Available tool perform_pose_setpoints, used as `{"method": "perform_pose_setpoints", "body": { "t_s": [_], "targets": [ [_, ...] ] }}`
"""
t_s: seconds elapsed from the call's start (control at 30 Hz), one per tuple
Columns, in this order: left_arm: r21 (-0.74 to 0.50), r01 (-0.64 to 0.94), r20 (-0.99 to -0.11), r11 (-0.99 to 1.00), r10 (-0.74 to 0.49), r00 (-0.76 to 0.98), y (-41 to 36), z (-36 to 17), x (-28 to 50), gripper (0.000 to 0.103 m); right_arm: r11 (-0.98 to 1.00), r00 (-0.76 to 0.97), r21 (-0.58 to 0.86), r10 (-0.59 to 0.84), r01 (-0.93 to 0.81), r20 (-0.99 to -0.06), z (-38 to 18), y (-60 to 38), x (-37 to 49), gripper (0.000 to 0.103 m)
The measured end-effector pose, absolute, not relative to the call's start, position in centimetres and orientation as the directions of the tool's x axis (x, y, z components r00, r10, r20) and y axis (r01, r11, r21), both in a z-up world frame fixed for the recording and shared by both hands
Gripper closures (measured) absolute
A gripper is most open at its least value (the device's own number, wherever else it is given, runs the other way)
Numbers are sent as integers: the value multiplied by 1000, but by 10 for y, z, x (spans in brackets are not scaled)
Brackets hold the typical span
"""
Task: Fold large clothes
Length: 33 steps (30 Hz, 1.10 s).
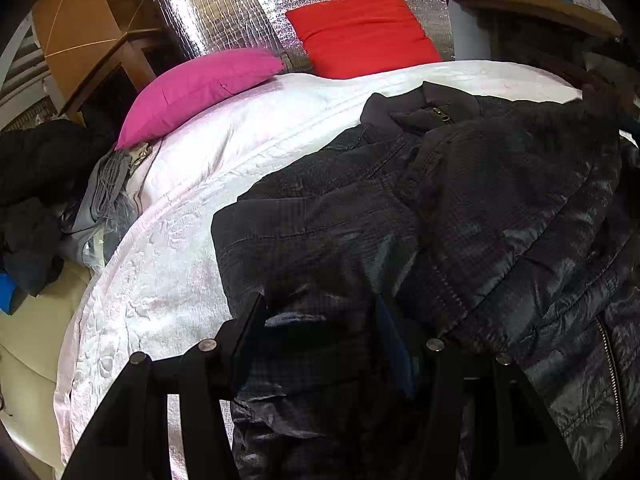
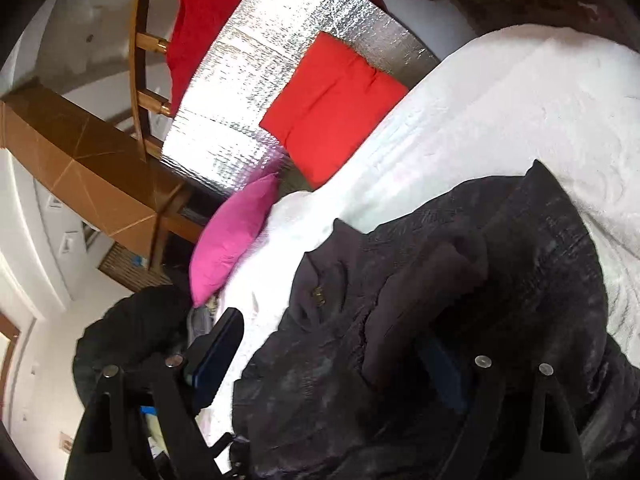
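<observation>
A large dark quilted jacket (image 1: 400,220) lies crumpled on the white bedspread (image 1: 180,240), with its collar and zip toward the pillows. My left gripper (image 1: 320,320) sits at the jacket's near edge, and a thick fold of fabric fills the gap between its fingers. In the right wrist view the jacket (image 2: 460,264) bulges up close to the camera. My right gripper (image 2: 332,352) stands wide open over it. Its left finger (image 2: 220,344) is clear of the cloth, above the bedspread (image 2: 500,100), while its right finger is half buried in dark fabric.
A pink pillow (image 1: 192,88) and a red pillow (image 1: 360,28) lean at the head of the bed against a silver foil panel (image 1: 224,12). A heap of dark clothes (image 1: 36,168) and grey garments (image 1: 104,192) lie at the left bedside. Wooden furniture (image 1: 80,40) stands behind.
</observation>
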<state>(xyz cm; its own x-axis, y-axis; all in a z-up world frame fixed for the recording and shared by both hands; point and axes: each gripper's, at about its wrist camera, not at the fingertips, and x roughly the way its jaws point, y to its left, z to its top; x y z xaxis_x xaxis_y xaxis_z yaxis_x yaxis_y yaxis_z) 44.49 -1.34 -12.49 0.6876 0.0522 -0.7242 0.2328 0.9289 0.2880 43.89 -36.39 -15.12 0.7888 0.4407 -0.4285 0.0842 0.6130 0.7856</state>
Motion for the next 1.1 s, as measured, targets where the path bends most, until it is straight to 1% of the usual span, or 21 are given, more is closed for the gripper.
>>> {"method": "perform_pose_setpoints", "body": {
  "t_s": [0.03, 0.1, 0.13, 0.17, 0.2, 0.23, 0.27, 0.4, 0.47, 0.53, 0.63, 0.73, 0.8, 0.87, 0.93, 0.97, 1.0, 1.03, 1.07, 1.1],
  "targets": [
    [287, 232, -725, 929, 53, 687, -13, -125, 445, 45, 621, 779, 779, 444, 89, -443, -152, -363, 439, 15],
    [288, 230, -725, 930, 55, 686, -13, -125, 446, 45, 665, 714, 735, 449, 135, -537, -164, -352, 452, 15],
    [285, 227, -726, 931, 55, 685, -13, -125, 446, 45, 681, 672, 714, 452, 165, -586, -174, -347, 459, 17],
    [282, 225, -728, 933, 55, 684, -13, -125, 446, 45, 684, 659, 708, 452, 177, -601, -180, -346, 459, 20],
    [273, 221, -731, 936, 52, 680, -12, -124, 447, 45, 703, 645, 682, 428, 203, -634, -186, -344, 462, 40],
    [259, 219, -735, 941, 44, 676, -10, -123, 448, 45, 719, 639, 660, 405, 219, -654, -189, -345, 459, 66],
    [246, 218, -738, 944, 37, 674, -8, -122, 449, 45, 727, 641, 647, 387, 230, -662, -189, -347, 459, 70],
    [167, 169, -729, 971, 6, 684, 10, -109, 452, 45, 736, 723, 644, 327, 210, -609, -165, -358, 444, 74],
    [131, 144, -726, 981, -4, 687, 20, -105, 454, 45, 748, 748, 639, 319, 178, -582, -152, -361, 435, 74],
    [107, 136, -745, 985, -11, 667, 25, -109, 460, 45, 761, 742, 627, 321, 167, -589, -145, -362, 430, 74],
    [85, 137, -791, 987, -17, 611, 25, -124, 467, 45, 782, 712, 594, 307, 190, -632, -147, -366, 423, 74],
    [77, 134, -793, 988, -20, 608, 25, -124, 468, 45, 798, 602, 562, 343, 219, -721, -164, -367, 426, 73],
    [60, 132, -793, 989, -33, 608, 27, -121, 468, 45, 778, 553, 582, 385, 236, -739, -174, -378, 421, 73],
    [35, 121, -790, 992, -47, 611, 32, -117, 469, 45, 748, 543, 621, 428, 237, -722, -172, -390, 414, 71],
    [18, 101, -780, 995, -49, 624, 39, -112, 469, 45, 755, 577, 612, 397, 237, -714, -163, -402, 405, 61],
    [13, 91, -775, 996, -47, 630, 44, -110, 469, 45, 767, 600, 592, 359, 248, -715, -158, -407, 400, 52],
    [8, 80, -771, 997, -45, 635, 47, -109, 470, 44, 776, 644, 568, 291, 273, -707, -150, -418, 391, 36],
    [0, 66, -767, 998, -42, 641, 51, -107, 470, 40, 773, 686, 564, 243, 291, -686, -144, -430, 382, 27],
    [-10, 54, -763, 999, -42, 645, 52, -106, 470, 38, 763, 710, 573, 223, 299, -668, -142, -438, 377, 25],
    [-24, 39, -762, 999, -44, 646, 57, -105, 472, 38, 751, 714, 583, 221, 310, -665, -145, -445, 376, 24]
  ]
}}
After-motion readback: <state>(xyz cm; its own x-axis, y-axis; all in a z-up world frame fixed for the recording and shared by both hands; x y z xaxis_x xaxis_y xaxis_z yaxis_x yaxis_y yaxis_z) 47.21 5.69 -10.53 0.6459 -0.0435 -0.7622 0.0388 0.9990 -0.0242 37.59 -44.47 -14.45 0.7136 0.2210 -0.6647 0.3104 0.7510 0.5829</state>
